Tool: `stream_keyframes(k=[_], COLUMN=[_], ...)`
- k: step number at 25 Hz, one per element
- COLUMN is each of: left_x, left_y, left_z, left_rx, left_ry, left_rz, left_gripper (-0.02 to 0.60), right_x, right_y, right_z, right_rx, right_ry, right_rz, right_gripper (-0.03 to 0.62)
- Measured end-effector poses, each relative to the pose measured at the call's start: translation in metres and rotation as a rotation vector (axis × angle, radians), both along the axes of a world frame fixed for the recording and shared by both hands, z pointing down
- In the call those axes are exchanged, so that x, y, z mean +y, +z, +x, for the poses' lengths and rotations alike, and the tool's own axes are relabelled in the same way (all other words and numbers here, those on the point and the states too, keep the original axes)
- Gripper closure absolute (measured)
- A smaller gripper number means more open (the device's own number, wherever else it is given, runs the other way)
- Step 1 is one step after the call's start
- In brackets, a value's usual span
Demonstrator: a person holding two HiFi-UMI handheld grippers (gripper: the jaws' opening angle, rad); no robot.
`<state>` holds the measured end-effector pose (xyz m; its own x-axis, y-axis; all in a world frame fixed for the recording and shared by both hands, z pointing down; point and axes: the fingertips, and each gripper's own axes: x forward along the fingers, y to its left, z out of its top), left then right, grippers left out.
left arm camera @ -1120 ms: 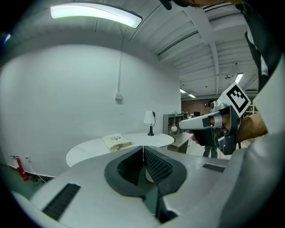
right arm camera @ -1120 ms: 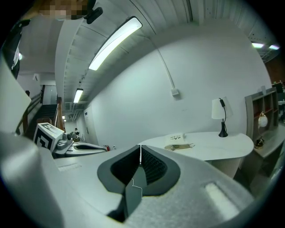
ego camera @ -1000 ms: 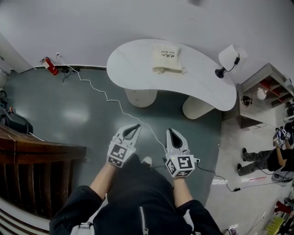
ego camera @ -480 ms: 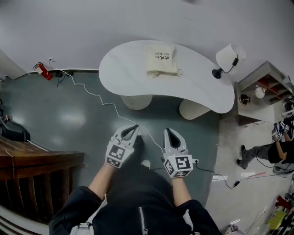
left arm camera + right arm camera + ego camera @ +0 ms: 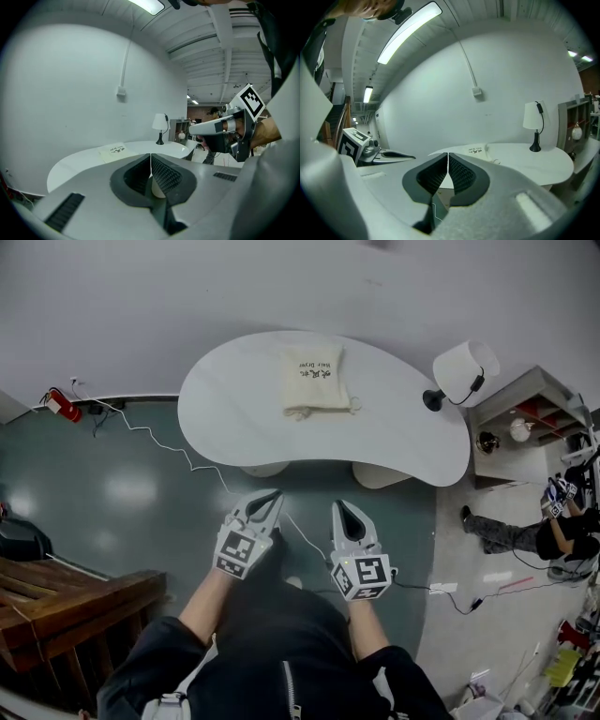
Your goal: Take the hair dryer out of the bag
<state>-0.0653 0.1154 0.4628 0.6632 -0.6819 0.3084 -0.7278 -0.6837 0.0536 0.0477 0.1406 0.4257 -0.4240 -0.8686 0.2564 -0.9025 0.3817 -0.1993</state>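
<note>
White curved table [image 5: 394, 437] – cream bag [image 5: 315, 381], lamp [image 5: 461, 373] | teal floor [image 5: 122, 493] | red extinguisher [image 5: 64, 405], probably

Materials and finishes
The bag [image 5: 314, 381] is matt cream cloth; the table [image 5: 403, 427] is smooth and white; the floor [image 5: 122, 498] is glossy.

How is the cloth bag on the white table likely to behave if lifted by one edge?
The bag looks like soft cloth lying slack on the table, so it would probably sag rather than hold shape. Its puffed middle hints at contents that may slump toward the low end. Flat, it seems unlikely to roll.
</note>
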Motion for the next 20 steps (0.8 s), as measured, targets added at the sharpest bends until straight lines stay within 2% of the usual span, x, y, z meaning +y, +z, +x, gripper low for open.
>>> stream_keyframes(k=[13,20], left_x=[-0.105,-0.134], left_y=[0.002,0.014], left_z=[-0.031,-0.031], left_rx=[0.036,0.038], left_ry=[0.051,0.097], left_rz=[-0.013,-0.033], left_gripper=[0.568,0.568], right_x=[-0.100,-0.121], right_y=[-0.002,0.006], right_z=[-0.041,-0.048], right_rx=[0.038,0.046], right_ry=[0.024,0.057], right_rz=[-0.025,-0.046], right_gripper=[0.589,0.589])
